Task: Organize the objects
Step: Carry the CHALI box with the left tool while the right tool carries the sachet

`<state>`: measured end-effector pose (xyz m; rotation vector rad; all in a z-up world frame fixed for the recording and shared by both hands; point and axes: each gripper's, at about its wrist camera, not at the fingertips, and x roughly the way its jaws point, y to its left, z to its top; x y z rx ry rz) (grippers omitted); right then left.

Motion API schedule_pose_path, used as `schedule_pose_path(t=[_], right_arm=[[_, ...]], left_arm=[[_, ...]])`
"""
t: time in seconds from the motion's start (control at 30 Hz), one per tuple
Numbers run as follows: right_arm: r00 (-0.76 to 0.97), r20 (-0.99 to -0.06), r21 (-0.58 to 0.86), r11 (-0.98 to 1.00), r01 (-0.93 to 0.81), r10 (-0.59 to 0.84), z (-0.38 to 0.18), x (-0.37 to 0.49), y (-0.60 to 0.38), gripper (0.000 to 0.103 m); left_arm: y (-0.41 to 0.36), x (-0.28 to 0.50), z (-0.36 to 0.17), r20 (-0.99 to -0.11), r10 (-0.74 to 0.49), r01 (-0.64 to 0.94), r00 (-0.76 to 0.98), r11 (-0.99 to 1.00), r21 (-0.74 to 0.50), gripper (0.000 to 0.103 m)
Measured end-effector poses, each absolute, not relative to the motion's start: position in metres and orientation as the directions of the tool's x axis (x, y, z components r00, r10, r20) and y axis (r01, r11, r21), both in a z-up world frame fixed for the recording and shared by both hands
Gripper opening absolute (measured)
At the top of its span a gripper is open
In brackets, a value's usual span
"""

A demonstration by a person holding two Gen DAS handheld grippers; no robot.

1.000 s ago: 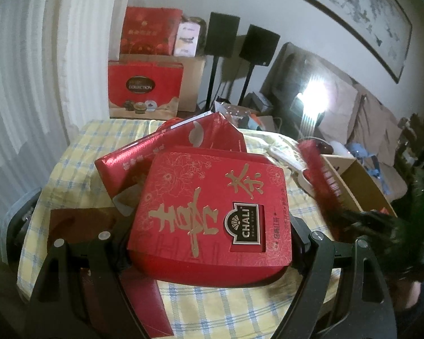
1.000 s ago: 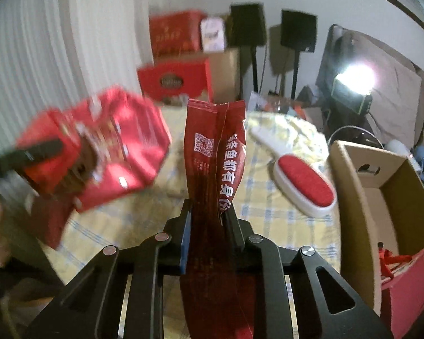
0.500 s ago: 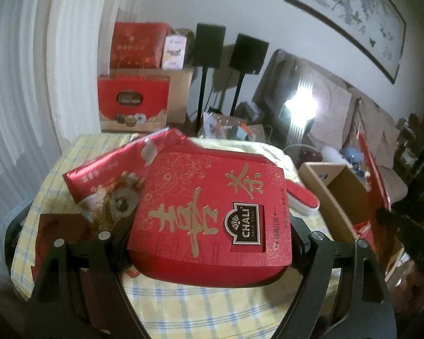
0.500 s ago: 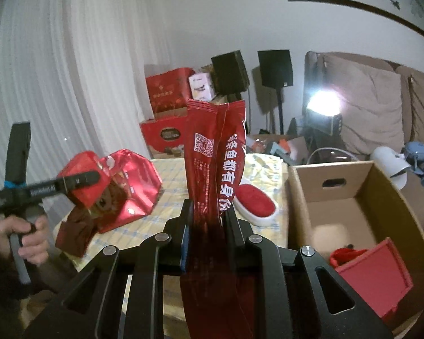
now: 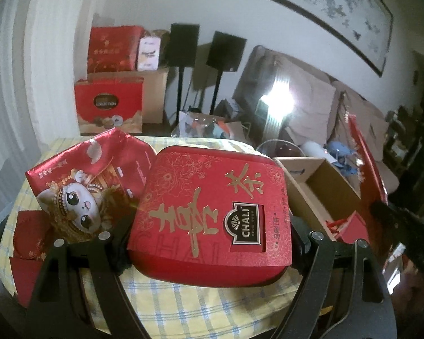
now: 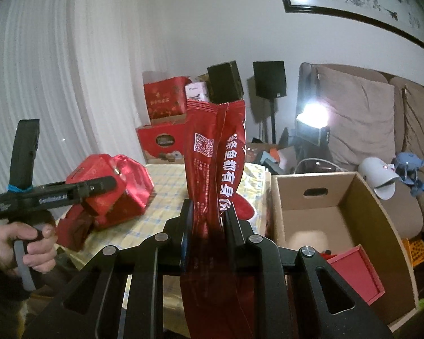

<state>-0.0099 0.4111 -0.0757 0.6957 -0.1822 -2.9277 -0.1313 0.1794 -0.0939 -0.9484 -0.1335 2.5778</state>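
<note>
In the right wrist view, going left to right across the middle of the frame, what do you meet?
Person's hand on the left gripper's handle → red packages that gripper carries → tall red pouch in the right gripper → open cardboard box → white lamp on the sofa.

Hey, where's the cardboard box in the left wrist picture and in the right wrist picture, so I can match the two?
Left wrist: cardboard box at right of centre, behind the red tea box, its right part hidden by a dark shape.
Right wrist: cardboard box at lower right, open, beside the red packet.
Shared landmark: the bright lamp beyond the box.
</note>
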Motion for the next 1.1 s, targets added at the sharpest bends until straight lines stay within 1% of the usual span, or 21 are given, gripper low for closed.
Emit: schedule_pose_path(t=[0.27,0.4,0.53,1.1], right_arm=[[-0.894,-0.443,0.117,-0.993,0.018,-0.068,-0.076,-0.006,0.432,0.021],[-0.884,-0.461,0.147,-0.989,0.006,-0.074,-0.083,-0.009,0.442,0.021],[-0.884,-0.463,0.148,-0.989,-0.008,-0.062,-0.082,-0.008,0.448,0.021],[-0.881,-0.472,0.157,-0.985,-0.074,-0.009,-0.081,-0.008,0.469,0.021]], left_arm=[[0.197,-0.129,-0.089,-0.599,0.363,-0.309,-0.714,-0.931,-0.196,0.081],[0.201,-0.132,-0.089,-0.6,0.352,-0.29,-0.718,-0.936,-0.202,0.081],[0.21,-0.131,-0.089,-0.596,0.326,-0.283,-0.734,-0.944,-0.169,0.081],[0.227,-0.129,-0.087,-0.609,0.35,-0.316,-0.711,-0.934,-0.168,0.081]])
